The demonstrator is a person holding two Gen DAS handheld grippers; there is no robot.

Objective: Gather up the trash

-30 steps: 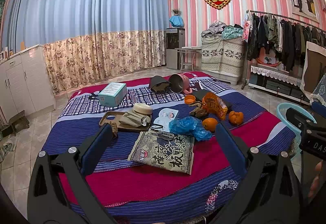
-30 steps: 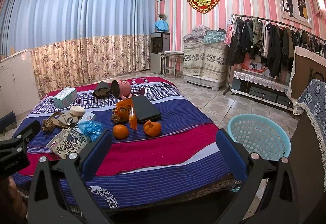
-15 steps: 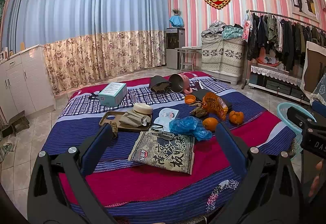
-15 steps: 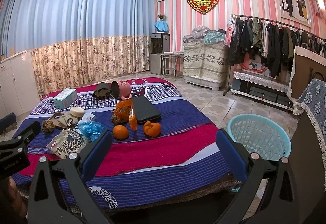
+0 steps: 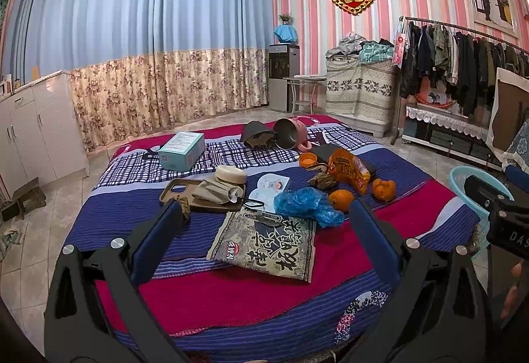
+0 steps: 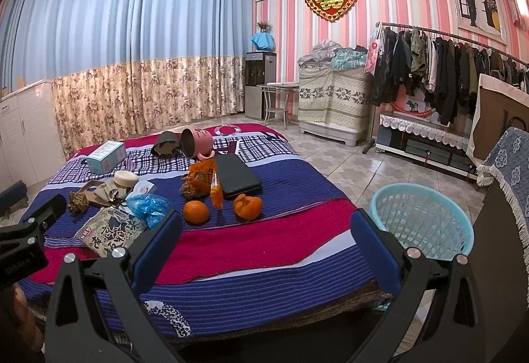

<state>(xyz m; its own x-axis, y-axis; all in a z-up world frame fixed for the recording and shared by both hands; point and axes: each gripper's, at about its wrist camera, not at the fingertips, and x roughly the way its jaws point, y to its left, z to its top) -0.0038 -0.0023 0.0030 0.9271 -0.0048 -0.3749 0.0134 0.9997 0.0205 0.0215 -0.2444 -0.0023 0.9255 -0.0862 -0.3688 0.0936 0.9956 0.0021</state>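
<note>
Almost nothing has moved since the earlier frames: both grippers hover at the near edge of the bed [image 5: 231, 293], only a shade shifted. The left gripper [image 5: 266, 214] is spread wide and empty, its blue pads framing the lower centre of the left wrist view, where a flat printed snack bag [image 5: 264, 240] lies between them. Just above it sit a crumpled blue plastic bag [image 5: 305, 206], a whole orange [image 5: 341, 199] touching that bag, an orange snack packet [image 5: 348, 169] and a peeled orange [image 5: 383, 188]. The right gripper [image 6: 266, 224] is likewise wide apart, holding nothing. In the right wrist view the trash lies left of centre on the bed, and a light blue basket [image 6: 420, 214] stands on the floor at right, beside the bed's corner.
</note>
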